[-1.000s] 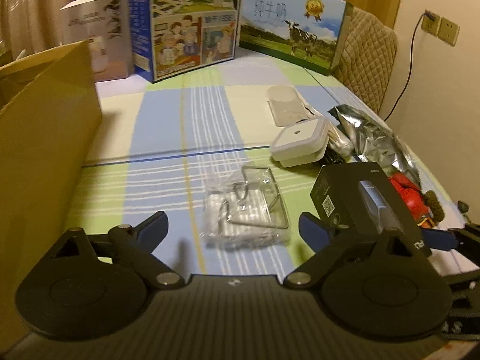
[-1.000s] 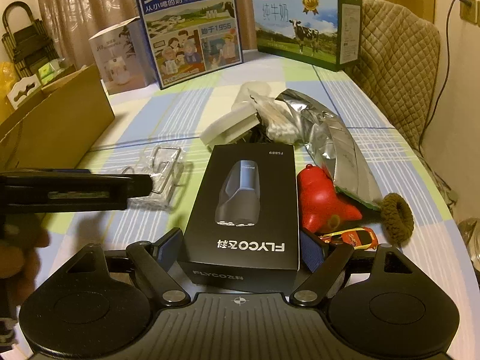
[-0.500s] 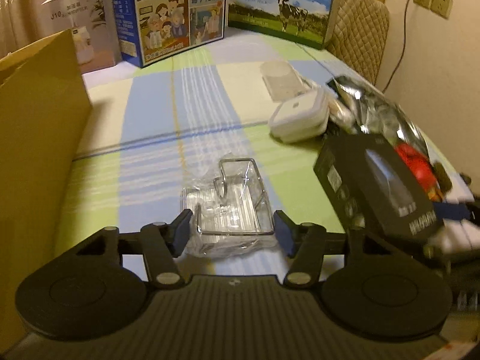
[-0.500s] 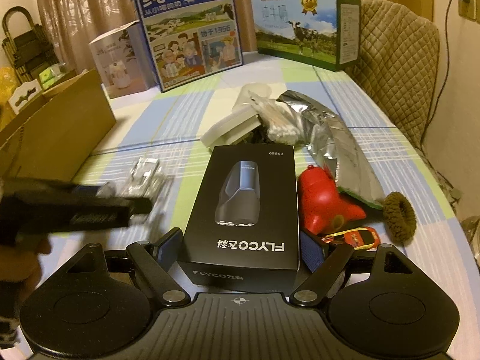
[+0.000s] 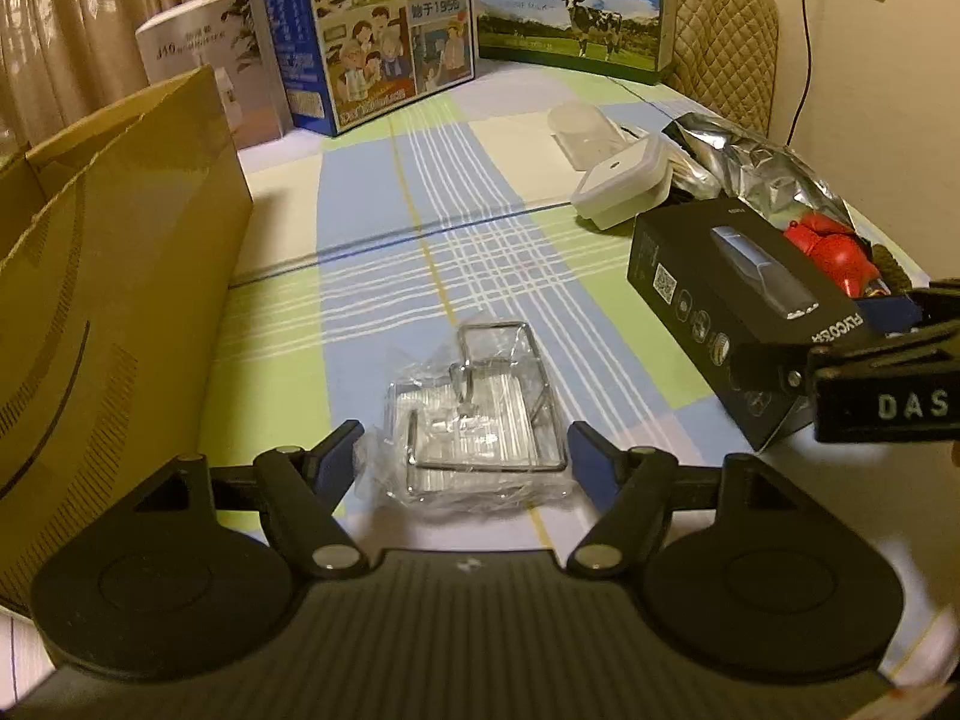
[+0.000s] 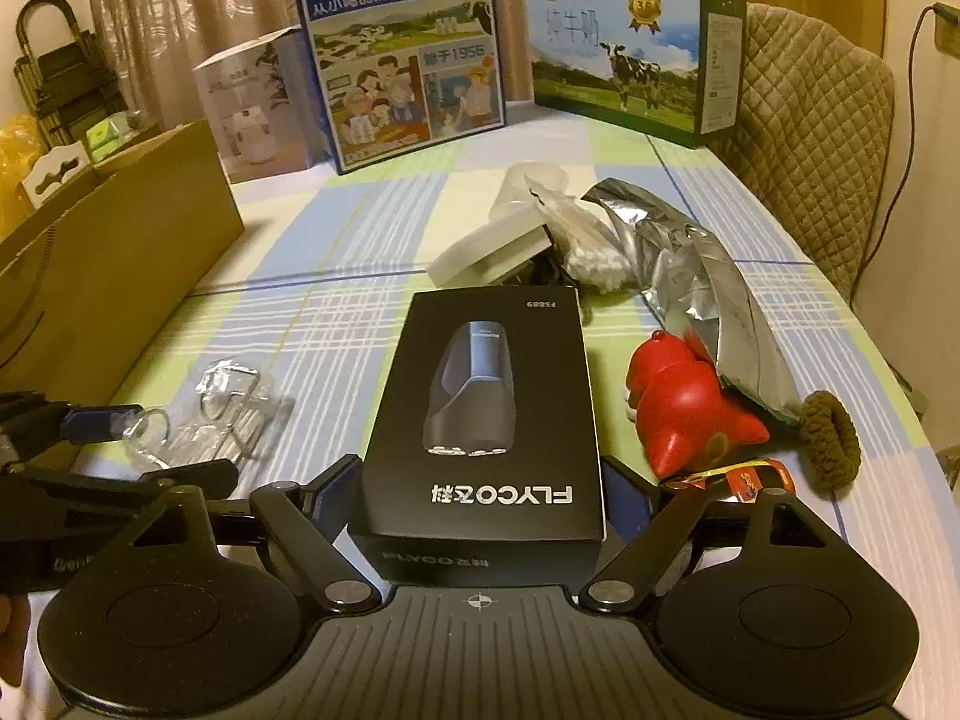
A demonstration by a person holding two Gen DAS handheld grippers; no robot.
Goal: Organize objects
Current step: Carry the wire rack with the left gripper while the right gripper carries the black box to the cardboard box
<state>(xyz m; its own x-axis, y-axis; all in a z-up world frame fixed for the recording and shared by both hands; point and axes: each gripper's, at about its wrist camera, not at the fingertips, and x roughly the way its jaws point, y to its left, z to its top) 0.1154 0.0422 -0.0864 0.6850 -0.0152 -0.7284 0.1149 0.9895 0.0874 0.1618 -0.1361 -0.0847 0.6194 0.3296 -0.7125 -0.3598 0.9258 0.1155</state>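
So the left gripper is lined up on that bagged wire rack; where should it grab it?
Across the near end of the wire rack, coming in low from the near side. It lies flat, and the open left gripper already straddles that rigid bar; the bag is slippery.

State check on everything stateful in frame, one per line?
left claw: open, fingers either side of the bagged wire rack
bagged wire rack: flat on the table, not gripped
right claw: shut on black FLYCO box
black FLYCO box: closed
cardboard box: open top
white container: lid on
foil bag: crumpled

Home dining table (image 5: 372, 228), quilted chair (image 6: 810, 138), curtains (image 6: 156, 30).
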